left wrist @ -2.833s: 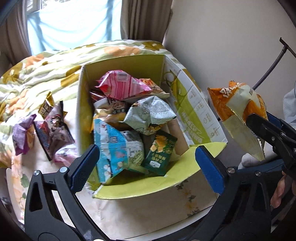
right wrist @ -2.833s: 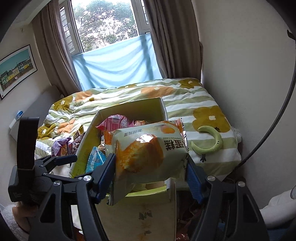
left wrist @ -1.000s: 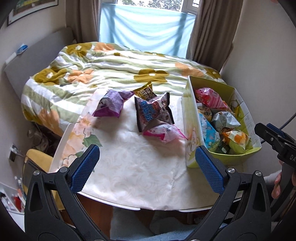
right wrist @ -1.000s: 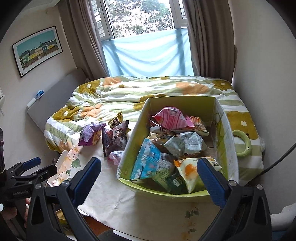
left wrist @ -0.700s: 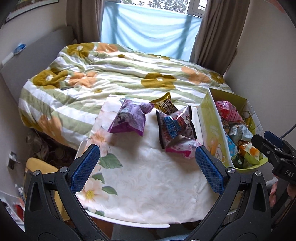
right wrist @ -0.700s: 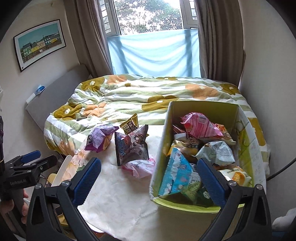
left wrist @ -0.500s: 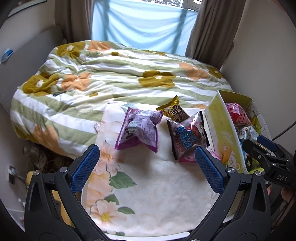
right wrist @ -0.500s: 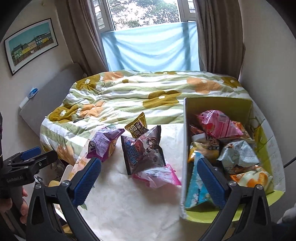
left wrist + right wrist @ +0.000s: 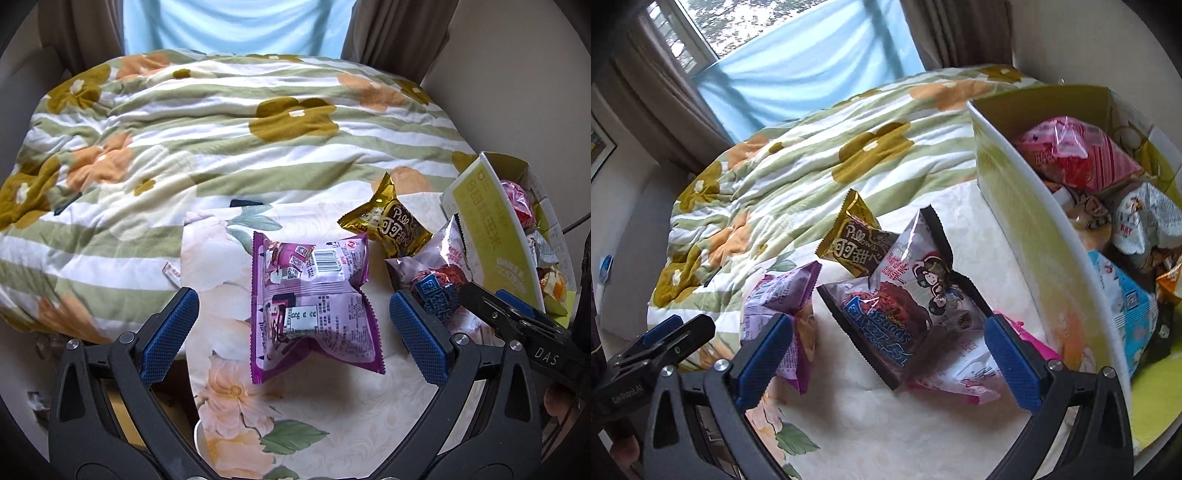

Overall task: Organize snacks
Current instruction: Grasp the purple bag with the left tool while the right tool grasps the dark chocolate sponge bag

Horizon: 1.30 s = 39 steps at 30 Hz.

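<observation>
Gaping wide and empty, left hand-held gripper frames purple packet; right hand-held gripper likewise.

Pink packet mostly under the silver packet; box cut off at right.

A bed with a striped quilt of green and white, strewn with ochre and orange flowers, fills the background. Behind it hangs a pale blue cloth between brown curtains. The surface wears a cream tablecloth printed with peach flowers. A small dark object, possibly a phone, lies at the quilt's edge.
</observation>
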Each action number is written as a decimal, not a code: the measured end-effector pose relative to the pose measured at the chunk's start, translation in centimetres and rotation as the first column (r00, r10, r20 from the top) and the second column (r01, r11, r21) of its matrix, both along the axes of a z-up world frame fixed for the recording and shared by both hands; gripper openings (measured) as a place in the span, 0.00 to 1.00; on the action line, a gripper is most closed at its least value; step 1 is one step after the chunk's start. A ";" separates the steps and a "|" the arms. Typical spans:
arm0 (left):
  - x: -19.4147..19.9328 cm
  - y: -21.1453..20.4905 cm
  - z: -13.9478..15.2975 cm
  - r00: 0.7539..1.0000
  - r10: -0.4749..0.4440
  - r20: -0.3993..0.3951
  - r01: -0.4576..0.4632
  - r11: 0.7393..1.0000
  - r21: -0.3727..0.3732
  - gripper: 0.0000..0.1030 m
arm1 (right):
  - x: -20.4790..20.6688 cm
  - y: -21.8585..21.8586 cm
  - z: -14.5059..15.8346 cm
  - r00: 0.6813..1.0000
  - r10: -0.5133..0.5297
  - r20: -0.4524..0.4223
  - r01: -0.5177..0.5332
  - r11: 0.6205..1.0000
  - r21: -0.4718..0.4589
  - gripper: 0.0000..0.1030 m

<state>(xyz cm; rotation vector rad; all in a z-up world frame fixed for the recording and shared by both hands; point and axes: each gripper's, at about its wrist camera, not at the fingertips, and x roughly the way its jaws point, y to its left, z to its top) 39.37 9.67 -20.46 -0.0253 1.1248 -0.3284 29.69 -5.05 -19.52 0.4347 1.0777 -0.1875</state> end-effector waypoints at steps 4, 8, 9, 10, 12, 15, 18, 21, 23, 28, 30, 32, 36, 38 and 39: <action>1.7 -0.7 -2.7 0.998 -0.043 -0.051 0.043 0.999 0.000 0.99 | 0.6 -0.2 -1.8 0.997 -0.067 -0.042 0.068 0.997 0.028 1.00; 2.9 -1.1 -4.7 0.993 -0.060 -0.102 0.057 0.998 -0.026 0.99 | 1.0 -0.8 -2.9 0.990 -0.127 -0.054 0.131 0.987 0.091 1.00; 3.1 -1.2 -5.0 0.992 -0.065 -0.108 0.062 0.998 -0.027 0.99 | 1.1 -0.9 -3.0 0.989 -0.136 -0.055 0.141 0.984 0.105 1.00; 3.2 -1.4 -5.4 0.991 -0.069 -0.111 0.067 0.997 -0.025 0.99 | 1.4 -1.1 -3.2 0.988 -0.144 -0.061 0.150 0.982 0.116 1.00; 3.5 -1.7 -6.0 0.989 -0.076 -0.126 0.074 0.997 -0.025 0.99 | 1.7 -1.5 -3.7 0.984 -0.161 -0.076 0.171 0.975 0.142 1.00; 3.7 -1.9 -6.7 0.986 -0.083 -0.145 0.076 0.996 -0.052 0.99 | 2.1 -1.9 -4.3 0.976 -0.202 -0.076 0.213 0.958 0.192 0.96; 3.7 -1.9 -7.3 0.980 -0.098 -0.172 0.082 0.992 -0.099 0.86 | 2.2 -2.2 -4.7 0.969 -0.232 -0.079 0.244 0.946 0.212 0.87; 3.4 -2.1 -7.2 0.980 -0.108 -0.164 0.093 0.991 -0.098 0.83 | 2.2 -2.5 -5.1 0.963 -0.254 -0.087 0.268 0.936 0.228 0.85; 3.2 -2.2 -7.1 0.981 -0.116 -0.158 0.103 0.990 -0.092 0.81 | 2.3 -2.6 -5.2 0.960 -0.266 -0.084 0.279 0.931 0.234 0.85; 2.8 -1.9 -6.7 0.979 -0.130 -0.155 0.115 0.989 -0.096 0.71 | 2.5 -3.0 -5.7 0.951 -0.296 -0.089 0.309 0.914 0.264 0.80; 2.6 -1.7 -6.6 0.979 -0.133 -0.154 0.119 0.988 -0.097 0.69 | 2.6 -3.1 -5.9 0.951 -0.296 -0.093 0.310 0.911 0.272 0.76; 2.2 -1.6 -6.6 0.979 -0.133 -0.152 0.119 0.988 -0.094 0.69 | 2.7 -2.9 -5.9 0.953 -0.291 -0.089 0.304 0.915 0.264 0.72; 1.8 -1.5 -6.5 0.980 -0.130 -0.148 0.118 0.989 -0.088 0.69 | 2.8 -2.4 -5.5 0.961 -0.267 -0.071 0.276 0.928 0.251 0.55; 1.5 -1.4 -6.5 0.981 -0.128 -0.144 0.117 0.989 -0.086 0.69 | 2.8 -2.2 -5.5 0.965 -0.254 -0.068 0.262 0.934 0.243 0.53; 1.4 -1.4 -6.4 0.982 -0.128 -0.142 0.117 0.990 -0.084 0.69 | 2.8 -2.1 -5.5 0.966 -0.249 -0.065 0.258 0.936 0.240 0.52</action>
